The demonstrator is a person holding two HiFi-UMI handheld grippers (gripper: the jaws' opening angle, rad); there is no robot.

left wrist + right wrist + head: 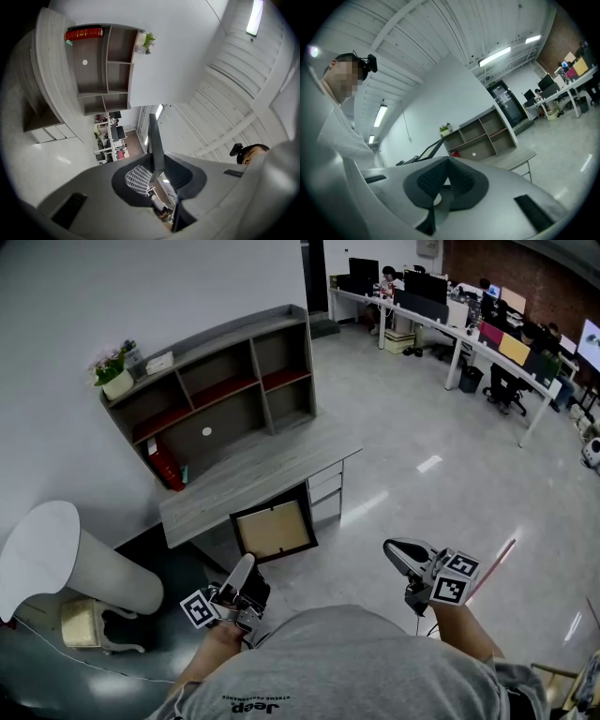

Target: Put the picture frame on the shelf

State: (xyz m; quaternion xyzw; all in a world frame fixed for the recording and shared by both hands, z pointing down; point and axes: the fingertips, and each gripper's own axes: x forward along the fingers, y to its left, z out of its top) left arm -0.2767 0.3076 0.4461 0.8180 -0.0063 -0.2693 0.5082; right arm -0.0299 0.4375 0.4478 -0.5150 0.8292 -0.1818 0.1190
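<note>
Left gripper view: picture frame (155, 138) edge-on, pinched in left gripper (157, 169)

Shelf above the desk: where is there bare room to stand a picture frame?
The shelf is bare on top right of the plant and small box. Upper compartments look empty; the wide lower one holds only a red object at left. The desktop is bare.

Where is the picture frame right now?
In the head view, the frame is low and centre, pinched in the jaws of the left gripper. It is just in front of the grey desk, below the shelf.
</note>
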